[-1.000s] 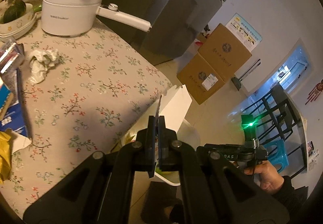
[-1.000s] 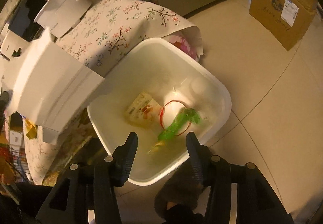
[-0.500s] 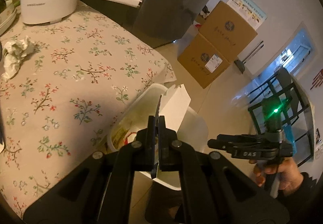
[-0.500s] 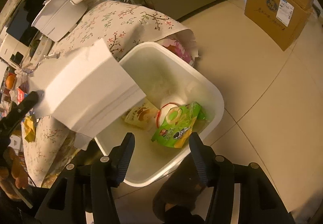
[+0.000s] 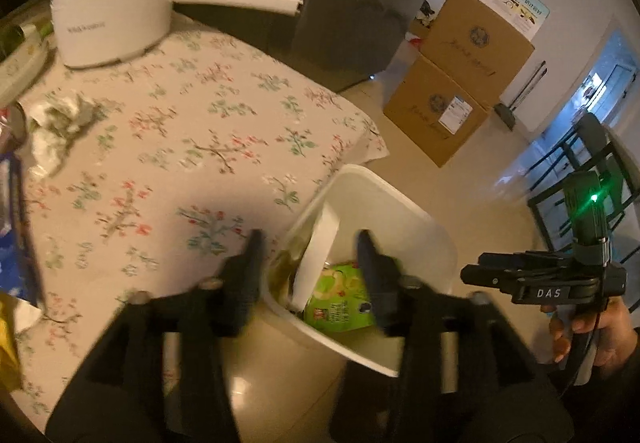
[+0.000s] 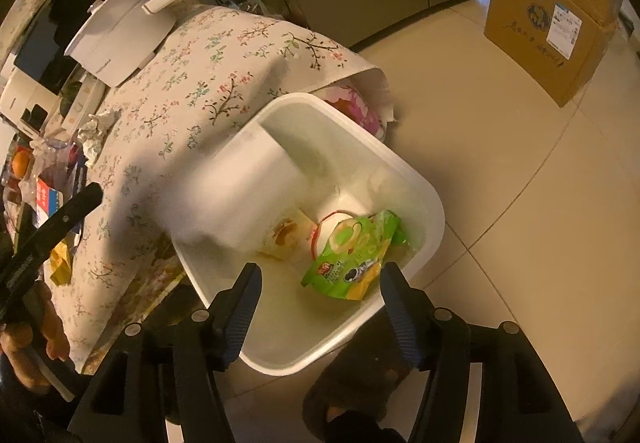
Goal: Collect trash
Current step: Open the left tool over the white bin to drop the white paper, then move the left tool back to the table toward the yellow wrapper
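Note:
A white trash bin [image 6: 416, 187] [image 5: 424, 227] stands on the floor at the table's corner. A white paper box [image 6: 244, 187] [image 5: 318, 255] drops into it, blurred, leaning on its near wall. Inside lie a green snack bag [image 6: 352, 251] [image 5: 340, 299], a white cup with a red band [image 6: 332, 223] and a yellow wrapper [image 6: 284, 235]. My left gripper [image 5: 308, 247] is open and empty above the bin's edge. My right gripper [image 6: 320, 283] is open and empty above the bin. A crumpled tissue [image 5: 60, 123] lies on the floral tablecloth [image 5: 180, 131].
A white pot with a long handle [image 5: 116, 23] stands at the table's back. Packets and wrappers [image 5: 12, 235] lie at the table's left. Two stacked cardboard boxes [image 5: 456, 83] stand on the tiled floor by the fridge [image 5: 340, 3]. A black chair [image 5: 592, 171] stands at the right.
My left gripper carried the white box from the table to over the bin, opened and let it go. The box now falls into the bin. The green bag landed earlier.

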`<state>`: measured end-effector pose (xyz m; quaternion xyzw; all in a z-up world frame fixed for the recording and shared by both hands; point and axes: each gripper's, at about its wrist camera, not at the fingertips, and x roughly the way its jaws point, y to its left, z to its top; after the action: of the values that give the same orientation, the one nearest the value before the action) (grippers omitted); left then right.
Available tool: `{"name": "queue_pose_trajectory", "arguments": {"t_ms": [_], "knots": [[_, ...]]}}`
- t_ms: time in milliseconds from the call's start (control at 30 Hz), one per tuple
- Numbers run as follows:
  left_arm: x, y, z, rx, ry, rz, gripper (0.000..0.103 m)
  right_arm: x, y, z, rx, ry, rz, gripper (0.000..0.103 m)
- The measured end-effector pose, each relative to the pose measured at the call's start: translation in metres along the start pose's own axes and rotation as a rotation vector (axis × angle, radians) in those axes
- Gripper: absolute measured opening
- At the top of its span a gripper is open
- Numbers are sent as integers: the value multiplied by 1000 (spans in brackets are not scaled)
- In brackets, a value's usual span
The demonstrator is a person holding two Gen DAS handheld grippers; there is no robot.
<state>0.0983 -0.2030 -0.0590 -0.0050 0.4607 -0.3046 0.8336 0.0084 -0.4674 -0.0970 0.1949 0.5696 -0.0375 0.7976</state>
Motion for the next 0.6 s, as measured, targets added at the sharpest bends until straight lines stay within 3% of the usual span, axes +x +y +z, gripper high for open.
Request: {"name": "queue_pose_trajectory", "arguments": {"t_ms": [233, 600], "knots": [[-24, 18, 1, -20, -12, 56, 75, -2, 13, 4, -20, -9, 7, 64], [-62, 53, -12, -17, -21, 206, 103, -10, 57, 14, -104, -59, 34, 71]]}}
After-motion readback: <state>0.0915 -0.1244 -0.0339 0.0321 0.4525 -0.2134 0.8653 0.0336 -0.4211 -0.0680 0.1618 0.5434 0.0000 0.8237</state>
